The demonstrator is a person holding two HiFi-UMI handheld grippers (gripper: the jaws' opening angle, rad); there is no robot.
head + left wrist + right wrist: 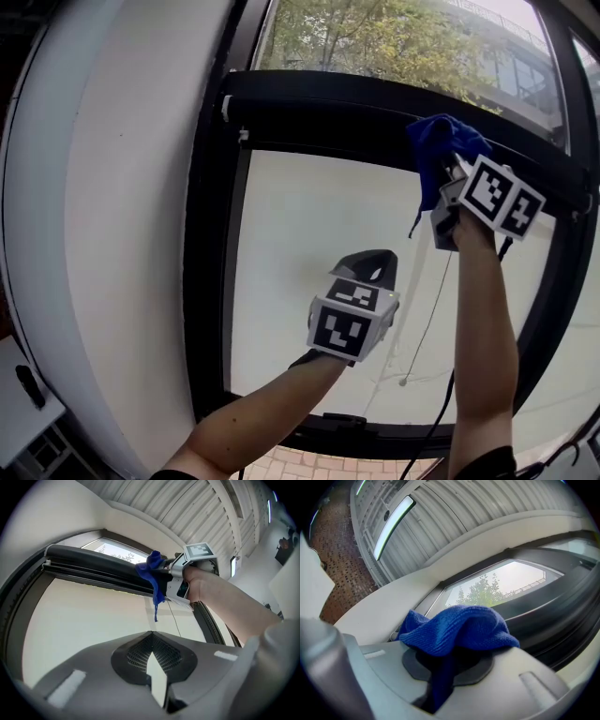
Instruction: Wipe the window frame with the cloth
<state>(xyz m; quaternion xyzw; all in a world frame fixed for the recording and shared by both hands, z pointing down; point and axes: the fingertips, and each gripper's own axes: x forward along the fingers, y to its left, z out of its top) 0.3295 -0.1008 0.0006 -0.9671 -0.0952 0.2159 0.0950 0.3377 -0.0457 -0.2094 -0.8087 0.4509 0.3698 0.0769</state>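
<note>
Deliberately, I clamp the cloth [439, 142] in my right gripper [448, 176] against the window frame [319, 105] for wiping, with my left gripper [367, 264] closed, empty and parked clear below.

No word, label, brand, number or sign can be read in any view. The only printed marks are black-and-white square patterns on the white marker cube [349, 328] of the left gripper [367, 262] and on the white marker cube [502, 197] of the right gripper [453, 169]. These are blocky patterns, with no letters or digits. One such pattern also shows in the left gripper view, on the right gripper's cube.
</note>
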